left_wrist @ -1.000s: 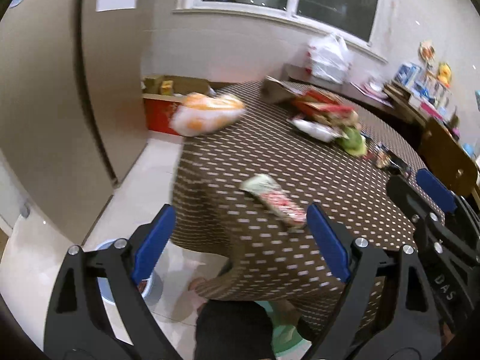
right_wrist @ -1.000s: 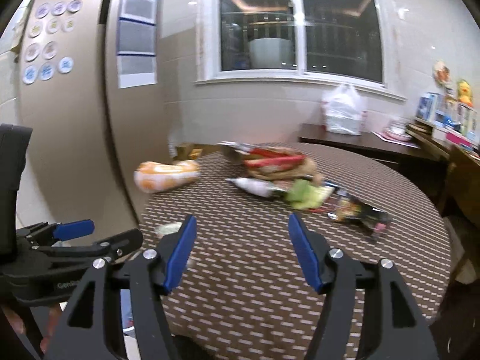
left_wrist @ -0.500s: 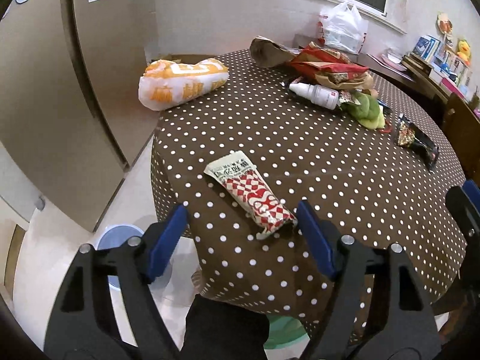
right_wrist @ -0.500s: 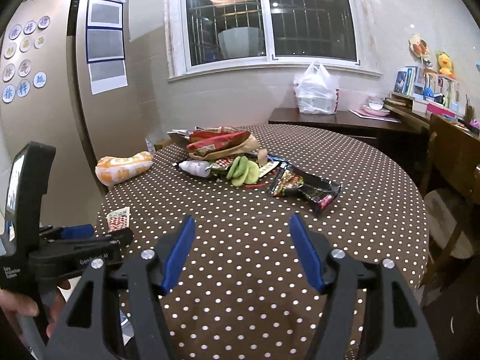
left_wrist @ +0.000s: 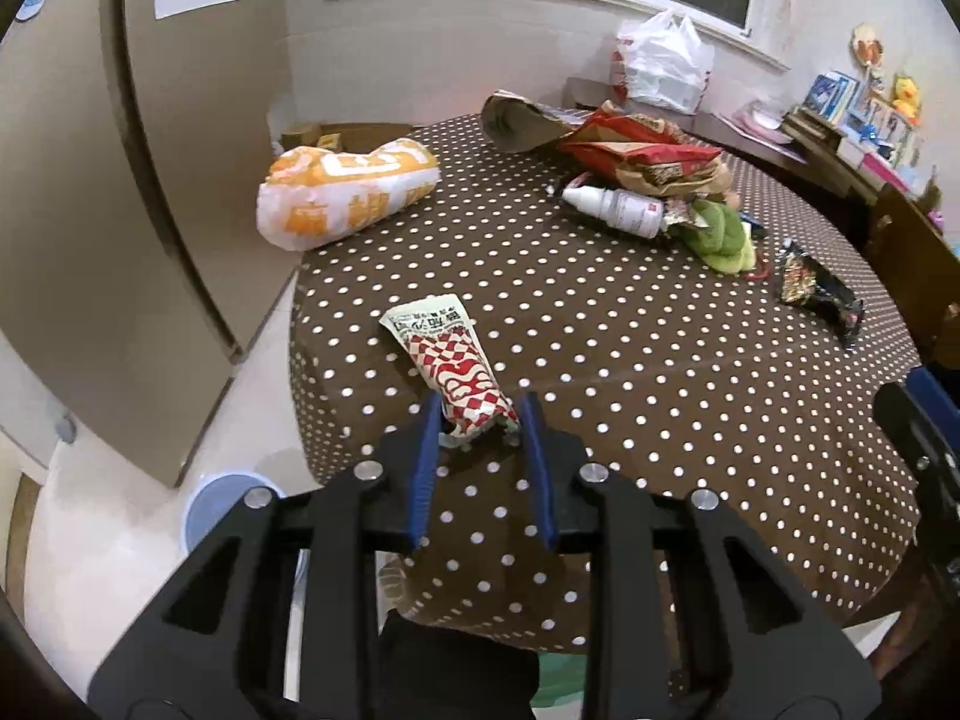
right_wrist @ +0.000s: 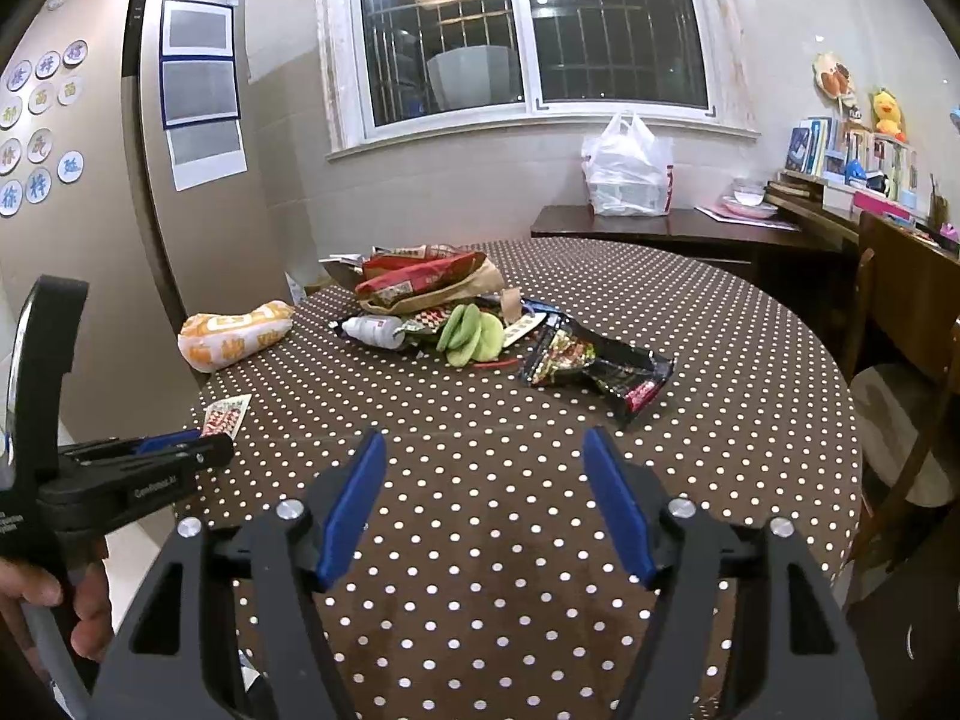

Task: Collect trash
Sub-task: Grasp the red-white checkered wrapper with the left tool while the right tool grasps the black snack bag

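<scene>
One piece of trash is in hand so far, by the look of it: the left gripper (left_wrist: 480, 420) has just been closing, and its blue pads now sit against the near end of the red-and-white checked wrapper (left_wrist: 447, 360), which lies flat near the edge of the polka-dot table (left_wrist: 600, 396). The pads appear to pinch the wrapper's crumpled end, though it has not left the cloth. The right gripper (right_wrist: 486, 492) hovers over bare tablecloth with its fingers well apart and nothing between them; from its camera the left tool shows low on the left, held by a hand (right_wrist: 54, 606).

I judge the task to be at its very start. Everything else is still on the table. Further in, toward the right, lies a black snack packet (right_wrist: 594, 363). Beyond it, near the middle, is a heap: a green crumpled wrapper (right_wrist: 471, 333), a white plastic bottle (left_wrist: 618, 207) on its side touching the heap, and red-and-brown bags (left_wrist: 642, 159) stacked behind. Off to the left, at the far edge beside the refrigerator (left_wrist: 90, 210), rests an orange-and-white bag (left_wrist: 345, 192), apart from the rest.

A pale blue round container (left_wrist: 225, 510) stands on the floor below the near edge; whether it is the bin I cannot tell. A white plastic bag (right_wrist: 627, 174) sits on the far sideboard under the window.
</scene>
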The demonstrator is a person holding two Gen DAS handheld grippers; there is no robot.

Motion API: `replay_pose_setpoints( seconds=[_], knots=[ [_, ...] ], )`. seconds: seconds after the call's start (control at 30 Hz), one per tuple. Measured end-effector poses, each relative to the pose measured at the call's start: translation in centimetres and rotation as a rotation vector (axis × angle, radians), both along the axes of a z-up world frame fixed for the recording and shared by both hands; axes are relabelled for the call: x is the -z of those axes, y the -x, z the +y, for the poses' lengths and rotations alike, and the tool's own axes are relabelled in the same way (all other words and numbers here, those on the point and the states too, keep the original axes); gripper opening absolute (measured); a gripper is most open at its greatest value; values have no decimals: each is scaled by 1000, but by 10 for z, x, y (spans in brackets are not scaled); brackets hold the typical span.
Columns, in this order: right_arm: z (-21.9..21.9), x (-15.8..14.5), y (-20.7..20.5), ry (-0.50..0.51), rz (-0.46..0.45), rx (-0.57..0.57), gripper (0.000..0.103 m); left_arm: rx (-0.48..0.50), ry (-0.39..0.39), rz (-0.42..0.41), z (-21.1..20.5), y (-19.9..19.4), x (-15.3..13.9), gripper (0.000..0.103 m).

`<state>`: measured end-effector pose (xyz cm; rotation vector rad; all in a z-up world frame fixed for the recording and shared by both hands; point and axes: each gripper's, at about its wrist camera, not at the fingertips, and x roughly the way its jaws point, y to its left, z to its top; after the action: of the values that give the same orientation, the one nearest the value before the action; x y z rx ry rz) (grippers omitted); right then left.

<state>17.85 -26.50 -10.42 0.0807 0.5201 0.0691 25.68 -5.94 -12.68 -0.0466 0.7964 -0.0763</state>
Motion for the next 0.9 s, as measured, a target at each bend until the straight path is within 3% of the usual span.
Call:
replay_pose_setpoints(
  seconds=[0.2, 0.6, 0.7, 0.77, 0.9],
  knots=[
    [-11, 5, -10, 2, 33, 13, 67, 42, 90, 20, -2, -9, -2, 19],
    [-44, 9, -59, 82, 129, 51, 73, 196, 81, -17, -66, -32, -24, 18],
    [-48, 13, -83, 130, 209, 37, 74, 229, 67, -8, -81, -40, -23, 18],
    [-52, 19, -97, 89, 296, -11, 75, 247, 70, 6, -88, -45, -22, 18],
    [-50, 19, -107, 127, 346, -22, 80, 269, 76, 22, -101, -52, -21, 18]
  ],
)
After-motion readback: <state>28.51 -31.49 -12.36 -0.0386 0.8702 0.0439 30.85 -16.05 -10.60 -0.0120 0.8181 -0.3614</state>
